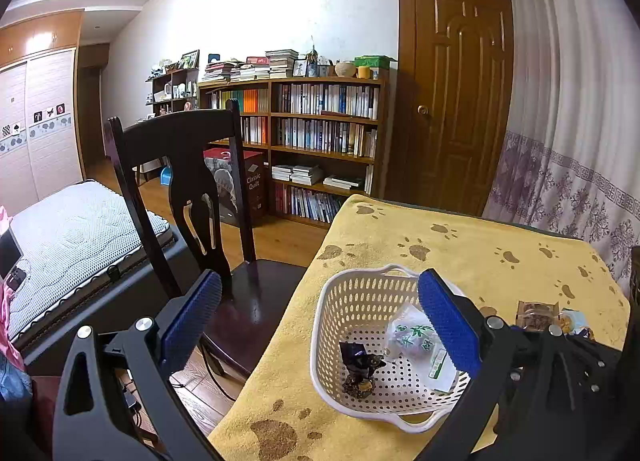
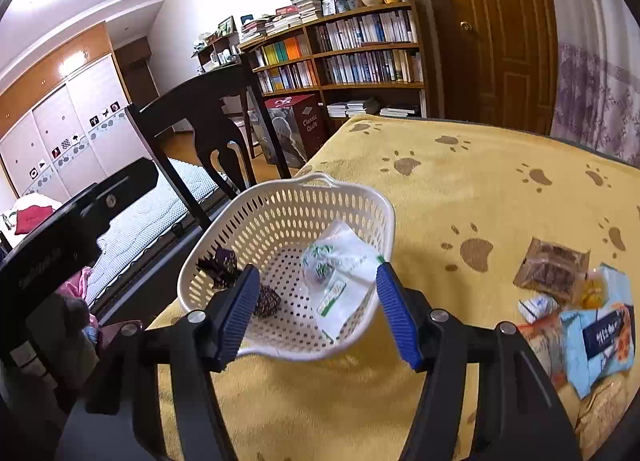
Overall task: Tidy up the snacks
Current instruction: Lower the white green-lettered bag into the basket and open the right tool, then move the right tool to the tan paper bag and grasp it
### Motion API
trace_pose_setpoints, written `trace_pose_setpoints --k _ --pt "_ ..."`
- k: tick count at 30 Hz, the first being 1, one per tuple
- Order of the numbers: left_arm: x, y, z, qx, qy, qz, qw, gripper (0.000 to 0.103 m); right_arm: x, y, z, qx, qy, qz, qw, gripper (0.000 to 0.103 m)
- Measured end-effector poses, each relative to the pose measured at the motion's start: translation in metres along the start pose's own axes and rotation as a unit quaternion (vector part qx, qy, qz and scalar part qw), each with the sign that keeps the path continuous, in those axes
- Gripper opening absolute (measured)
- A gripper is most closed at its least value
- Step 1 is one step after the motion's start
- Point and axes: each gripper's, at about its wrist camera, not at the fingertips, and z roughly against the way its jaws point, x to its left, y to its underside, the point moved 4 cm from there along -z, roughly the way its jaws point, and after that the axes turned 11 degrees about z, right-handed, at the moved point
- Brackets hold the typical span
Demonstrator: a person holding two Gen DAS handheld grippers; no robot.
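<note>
A white perforated basket [image 1: 332,325] [image 2: 280,205] stands on the yellow paw-print cloth [image 2: 460,189] near the table's left edge. In it lie a white-and-green packet [image 2: 344,281] [image 1: 412,335] and dark purple wrapped sweets [image 2: 220,261] [image 1: 362,361]. My right gripper [image 2: 318,269] hovers open over the basket's near rim, nothing between its fingers. Open as well, my left gripper [image 1: 320,277] spans the basket's left side and holds nothing. Loose snacks lie to the right: a brown packet [image 2: 552,267], a light blue packet [image 2: 600,337] and a small white one [image 2: 536,307].
A dark wooden chair [image 1: 180,181] stands against the table's left side, with a bed [image 1: 72,229] beyond it. Bookshelves [image 1: 324,129] and a brown door [image 1: 460,93] line the far wall. A curtain [image 1: 580,141] hangs on the right.
</note>
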Motion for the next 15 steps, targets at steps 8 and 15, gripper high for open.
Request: trace_pose_setpoints --k 8,15 --pt "-0.008 0.004 0.002 0.001 0.005 -0.011 0.9999 0.1 -0.009 0.019 0.015 0.003 0.0 -0.015 1.0 0.061" --pt "-0.016 0.005 0.007 0.0 0.01 -0.02 0.9997 0.1 -0.032 0.039 0.038 0.001 0.018 -0.032 0.999 0.062"
